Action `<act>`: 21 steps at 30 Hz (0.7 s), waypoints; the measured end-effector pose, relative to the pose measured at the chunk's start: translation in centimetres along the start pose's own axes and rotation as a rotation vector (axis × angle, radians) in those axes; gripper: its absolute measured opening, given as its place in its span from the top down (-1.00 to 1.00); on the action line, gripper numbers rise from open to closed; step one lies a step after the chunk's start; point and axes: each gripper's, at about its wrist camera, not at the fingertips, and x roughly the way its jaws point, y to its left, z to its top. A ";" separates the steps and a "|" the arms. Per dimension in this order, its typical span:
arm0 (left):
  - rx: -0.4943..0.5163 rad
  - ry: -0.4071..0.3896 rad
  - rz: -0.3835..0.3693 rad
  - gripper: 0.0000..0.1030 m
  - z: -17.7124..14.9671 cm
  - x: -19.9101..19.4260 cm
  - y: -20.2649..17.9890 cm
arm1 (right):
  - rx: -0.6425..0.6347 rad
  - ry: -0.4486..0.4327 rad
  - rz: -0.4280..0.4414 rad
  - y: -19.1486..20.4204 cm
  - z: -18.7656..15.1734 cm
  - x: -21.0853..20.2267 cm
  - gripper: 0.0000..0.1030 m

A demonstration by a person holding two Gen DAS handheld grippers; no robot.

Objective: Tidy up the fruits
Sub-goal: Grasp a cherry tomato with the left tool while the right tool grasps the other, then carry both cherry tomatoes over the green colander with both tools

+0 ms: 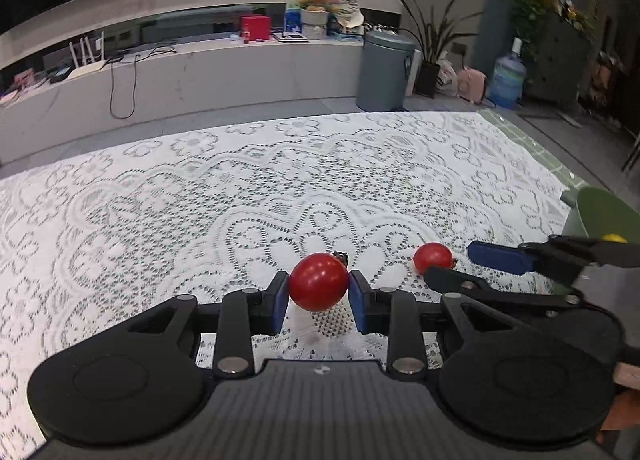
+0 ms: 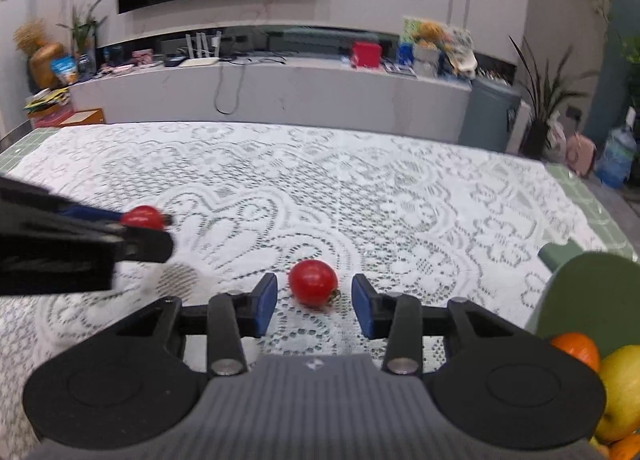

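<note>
My left gripper (image 1: 318, 294) is shut on a red cherry tomato (image 1: 318, 282), its blue pads touching both sides, just above the lace tablecloth (image 1: 200, 199). A second cherry tomato (image 1: 433, 258) lies to its right. My right gripper (image 2: 314, 302) is open around this second tomato (image 2: 313, 282), pads apart from it on both sides. The right gripper shows in the left wrist view (image 1: 460, 266) beside the second tomato. The left gripper shows at the left of the right wrist view (image 2: 150, 225) with its tomato (image 2: 142, 217).
A green bowl (image 2: 588, 292) stands at the table's right edge, also in the left wrist view (image 1: 604, 211), holding an orange (image 2: 576, 348) and a yellow fruit (image 2: 622, 388). Beyond the table are a low white counter, a grey bin (image 1: 386, 71) and plants.
</note>
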 end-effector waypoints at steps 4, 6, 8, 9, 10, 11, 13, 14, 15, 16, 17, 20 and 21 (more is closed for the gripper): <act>-0.013 -0.005 -0.005 0.31 0.0 -0.2 0.1 | 0.017 0.009 0.001 -0.2 0.2 1.2 0.26; -0.016 -0.006 -0.006 0.31 0.0 -0.2 0.1 | 0.019 0.015 0.007 -0.2 0.2 1.5 0.27; -0.022 -0.004 -0.006 0.31 0.0 -0.2 0.1 | 0.015 0.020 0.011 -0.1 0.1 1.8 0.31; -0.026 -0.004 -0.007 0.31 0.0 -0.2 0.2 | 0.016 0.023 0.013 -0.1 0.1 1.9 0.32; -0.030 -0.003 -0.008 0.31 -0.1 -0.2 0.3 | 0.017 0.027 0.016 -0.1 0.0 1.9 0.38; -0.034 -0.002 -0.009 0.31 -0.1 -0.2 0.3 | 0.019 0.032 0.020 -0.1 -0.1 2.0 0.46; -0.039 -0.001 -0.009 0.31 -0.2 -0.3 0.3 | 0.018 0.033 0.020 -0.1 -0.1 2.1 0.49; -0.040 0.000 -0.010 0.31 -0.3 -0.4 0.3 | 0.017 0.033 0.020 -0.1 -0.2 2.1 0.50; -0.040 0.001 -0.011 0.31 -0.3 -0.4 0.3 | 0.016 0.033 0.021 -0.1 -0.2 2.0 0.50; -0.040 0.003 -0.011 0.31 -0.4 -0.4 0.3 | 0.015 0.034 0.023 -0.1 -0.1 2.0 0.50; -0.039 0.005 -0.012 0.31 -0.5 -0.5 0.2 | 0.012 0.034 0.025 -0.1 -0.1 2.0 0.50; -0.040 0.008 -0.011 0.31 -0.6 -0.9 0.1 | 0.002 0.031 0.034 0.1 0.0 1.5 0.51; -0.041 0.009 -0.011 0.31 -0.6 -1.1 0.0 | -0.003 0.025 0.038 0.1 0.1 1.2 0.51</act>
